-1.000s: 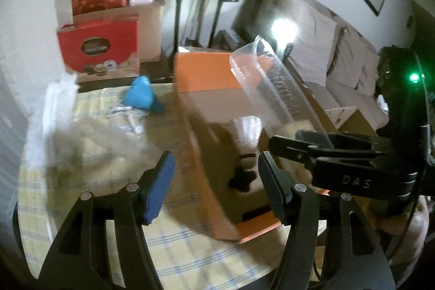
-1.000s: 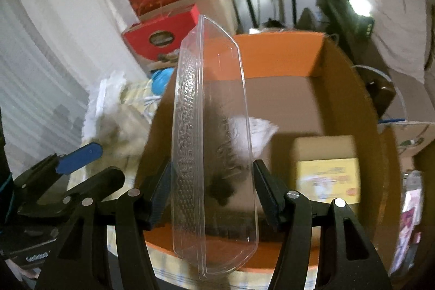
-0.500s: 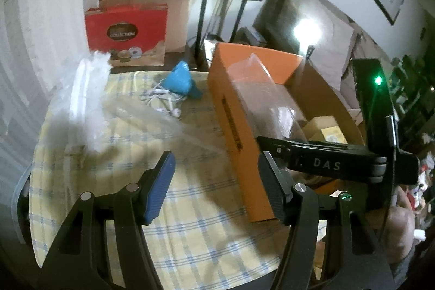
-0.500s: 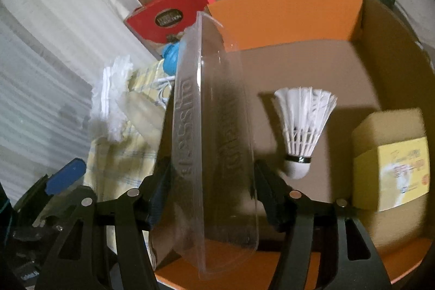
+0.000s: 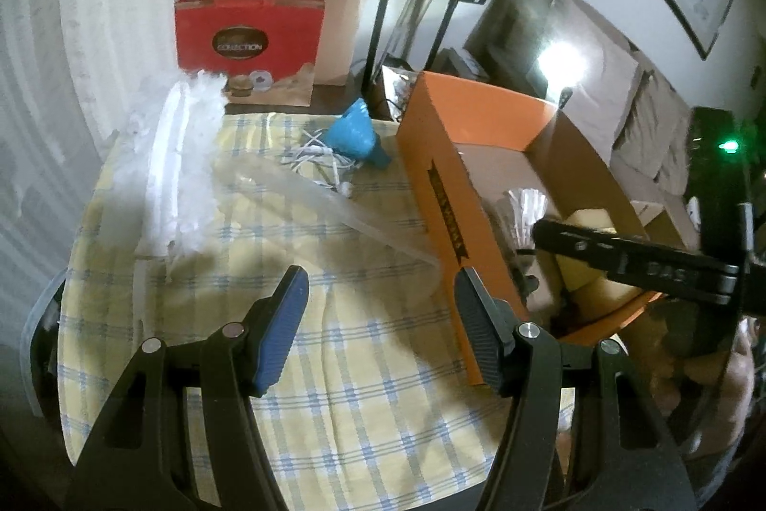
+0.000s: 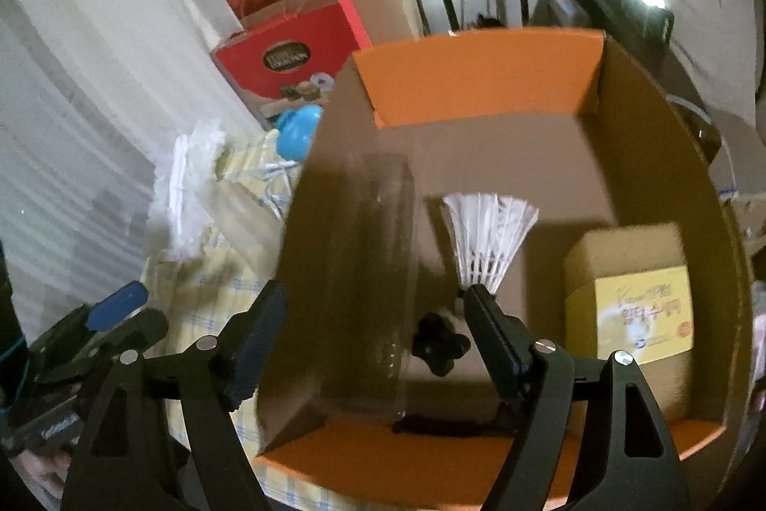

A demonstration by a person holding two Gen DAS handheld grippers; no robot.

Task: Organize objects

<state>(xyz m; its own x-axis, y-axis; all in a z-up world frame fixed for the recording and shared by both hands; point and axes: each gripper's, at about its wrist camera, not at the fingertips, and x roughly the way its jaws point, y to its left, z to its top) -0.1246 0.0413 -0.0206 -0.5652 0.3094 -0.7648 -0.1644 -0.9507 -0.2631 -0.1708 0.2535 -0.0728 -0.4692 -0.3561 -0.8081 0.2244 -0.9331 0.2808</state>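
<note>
Only the right wrist view looks down into the orange box (image 6: 478, 80), where the clear plastic tray (image 6: 368, 286) lies between the released jaws of the right gripper (image 6: 373, 343) beside a shuttlecock (image 6: 488, 238), while the left gripper (image 5: 378, 324), jaws spread and empty, faces a red bag (image 5: 249, 32) reading "COLLECTION" beyond the tabletop (image 5: 335, 367).

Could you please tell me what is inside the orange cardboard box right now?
Inside the orange box: a clear plastic tray, a white shuttlecock, a yellow-labelled carton and a small black knob. The near wall hides the floor's front.

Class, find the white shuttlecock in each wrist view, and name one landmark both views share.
Left wrist view: the shuttlecock is at right of centre, inside the orange box, partly hidden.
Right wrist view: centre, on the box floor, feathers up.
Shared landmark: the red gift box behind the table.
</note>
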